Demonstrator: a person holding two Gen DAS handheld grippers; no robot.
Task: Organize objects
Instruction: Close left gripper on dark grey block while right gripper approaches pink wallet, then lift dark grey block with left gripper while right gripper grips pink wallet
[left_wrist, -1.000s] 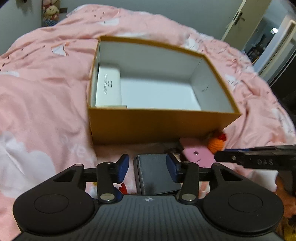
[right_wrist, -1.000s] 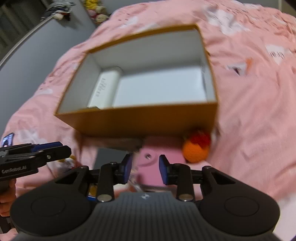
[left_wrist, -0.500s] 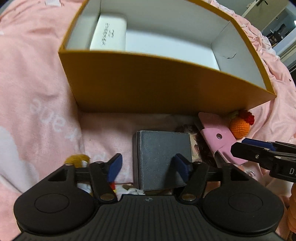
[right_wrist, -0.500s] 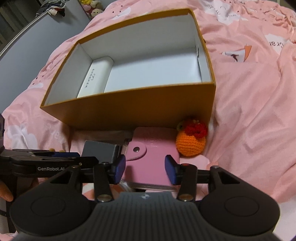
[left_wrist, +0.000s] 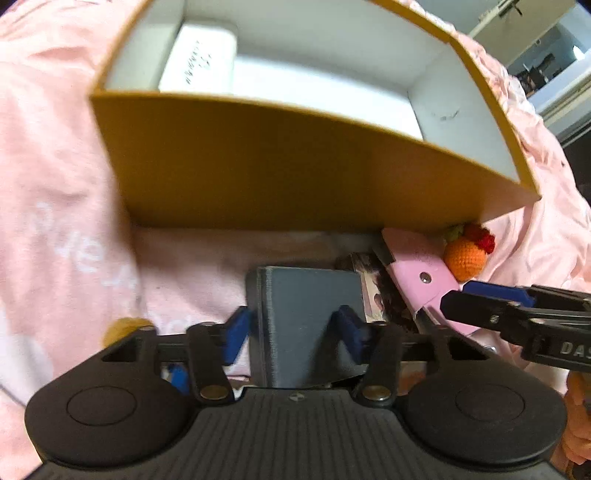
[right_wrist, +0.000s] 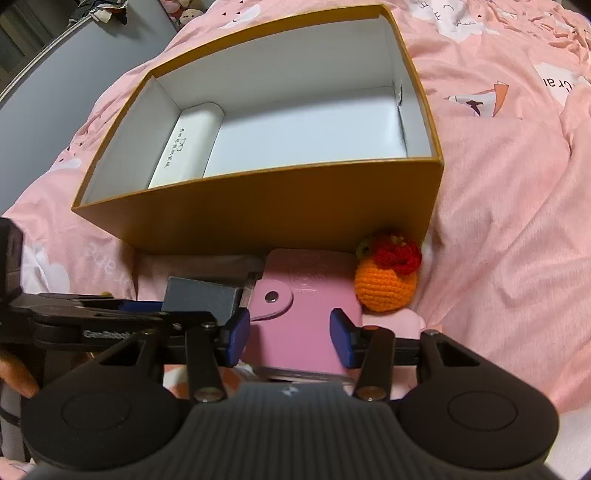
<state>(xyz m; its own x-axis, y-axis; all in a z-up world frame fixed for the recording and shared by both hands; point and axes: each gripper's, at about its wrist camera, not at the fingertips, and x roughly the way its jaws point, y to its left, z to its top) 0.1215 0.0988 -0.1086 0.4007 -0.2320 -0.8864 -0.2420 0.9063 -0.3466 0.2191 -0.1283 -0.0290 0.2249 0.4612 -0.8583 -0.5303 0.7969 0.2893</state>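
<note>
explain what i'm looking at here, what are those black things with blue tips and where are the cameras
A person holds a two-finger grabbing tool in each hand. A camera on each one looks forward along its fingers, which gives the two views. The left tool straddles a dark grey box, and its jaws have just been closing. The right tool straddles a pink wallet, and its jaws have just been opening. Whether either squeezes yet is unclear. Everything lies on a pink bedspread. Beside the wallet sits an orange crocheted toy, and behind them stands an open yellow box holding a white case.
</note>
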